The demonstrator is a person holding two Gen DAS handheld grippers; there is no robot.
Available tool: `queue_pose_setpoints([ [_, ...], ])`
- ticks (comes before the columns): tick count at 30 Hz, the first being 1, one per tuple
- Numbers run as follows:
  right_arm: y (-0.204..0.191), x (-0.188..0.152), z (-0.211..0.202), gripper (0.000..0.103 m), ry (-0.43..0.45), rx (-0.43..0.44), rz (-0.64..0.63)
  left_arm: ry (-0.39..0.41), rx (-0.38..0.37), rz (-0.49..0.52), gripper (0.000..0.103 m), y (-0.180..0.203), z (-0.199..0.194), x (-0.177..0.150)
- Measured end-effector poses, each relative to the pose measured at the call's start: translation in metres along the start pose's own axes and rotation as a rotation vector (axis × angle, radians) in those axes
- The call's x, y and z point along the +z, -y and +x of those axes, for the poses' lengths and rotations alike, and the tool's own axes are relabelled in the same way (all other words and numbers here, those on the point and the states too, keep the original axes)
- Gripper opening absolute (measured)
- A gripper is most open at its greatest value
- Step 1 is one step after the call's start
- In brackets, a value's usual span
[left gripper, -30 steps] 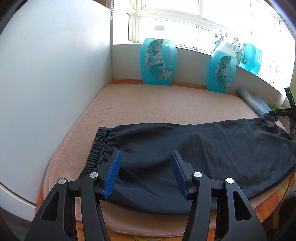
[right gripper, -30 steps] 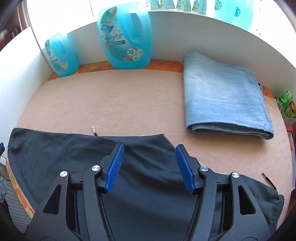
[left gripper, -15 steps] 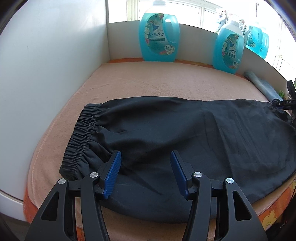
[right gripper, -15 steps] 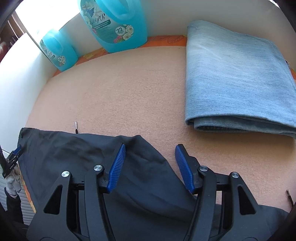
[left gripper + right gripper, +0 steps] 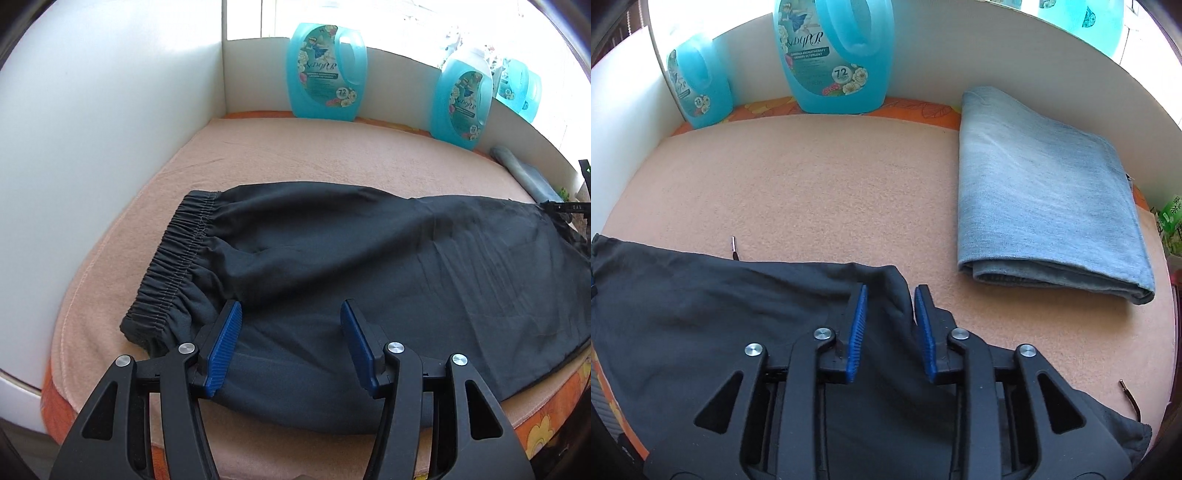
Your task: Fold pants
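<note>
Black pants [image 5: 369,258] lie flat across the peach mat [image 5: 295,155], elastic waistband [image 5: 177,258] to the left. My left gripper [image 5: 290,317] is open, low over the near edge just right of the waistband, with flat cloth under the gap. In the right wrist view the pants [image 5: 720,314] end in a raised corner. My right gripper [image 5: 890,295] straddles that corner. Its jaws are closing, with a ridge of black cloth between the blue pads and a gap still showing.
Folded blue jeans [image 5: 1041,199] lie on the mat at the right. Blue detergent bottles [image 5: 325,74] [image 5: 461,99] stand along the white back wall. A white side wall [image 5: 92,147] borders the left. A drawstring tip [image 5: 733,245] pokes out beyond the pants.
The right gripper's jaws have narrowed around the pants corner, which now bunches up between them. The left gripper has sunk closer to the cloth near the waistband, at an unchanged width.
</note>
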State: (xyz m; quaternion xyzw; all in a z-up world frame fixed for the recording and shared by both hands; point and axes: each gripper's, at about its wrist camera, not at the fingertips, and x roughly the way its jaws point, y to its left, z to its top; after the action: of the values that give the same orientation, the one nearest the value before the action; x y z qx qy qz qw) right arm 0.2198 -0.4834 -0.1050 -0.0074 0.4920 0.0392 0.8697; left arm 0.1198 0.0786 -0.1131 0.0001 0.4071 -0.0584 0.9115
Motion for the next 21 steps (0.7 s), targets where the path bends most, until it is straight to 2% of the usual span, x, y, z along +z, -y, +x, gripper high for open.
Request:
queue_pose_setpoints([
  [3,-0.016,-0.001,-0.025,0.044,0.051,0.007,-0.025,0.043,0.021,-0.074,0.055,-0.023,-0.017,-0.004],
  [6,-0.042,0.001,-0.047,0.044,0.092,0.047,-0.052,0.059,-0.001,-0.145,0.055,-0.045,-0.027,-0.008],
  [8,-0.064,0.002,-0.059,0.044,0.111,0.060,-0.083,0.085,0.040,-0.173,0.055,-0.053,-0.034,-0.010],
  [10,-0.088,0.000,-0.067,0.044,0.123,0.089,-0.125,0.104,-0.004,-0.209,0.056,-0.062,-0.040,-0.012],
  [14,-0.149,-0.006,-0.077,0.044,0.136,0.166,-0.224,0.099,0.001,-0.226,0.056,-0.072,-0.042,-0.014],
  [17,-0.199,-0.010,-0.083,0.044,0.137,0.244,-0.298,0.069,-0.031,-0.239,0.056,-0.075,-0.033,-0.013],
  [21,-0.269,-0.014,-0.078,0.044,0.102,0.337,-0.382,0.060,-0.036,-0.254,0.061,-0.076,-0.023,-0.013],
])
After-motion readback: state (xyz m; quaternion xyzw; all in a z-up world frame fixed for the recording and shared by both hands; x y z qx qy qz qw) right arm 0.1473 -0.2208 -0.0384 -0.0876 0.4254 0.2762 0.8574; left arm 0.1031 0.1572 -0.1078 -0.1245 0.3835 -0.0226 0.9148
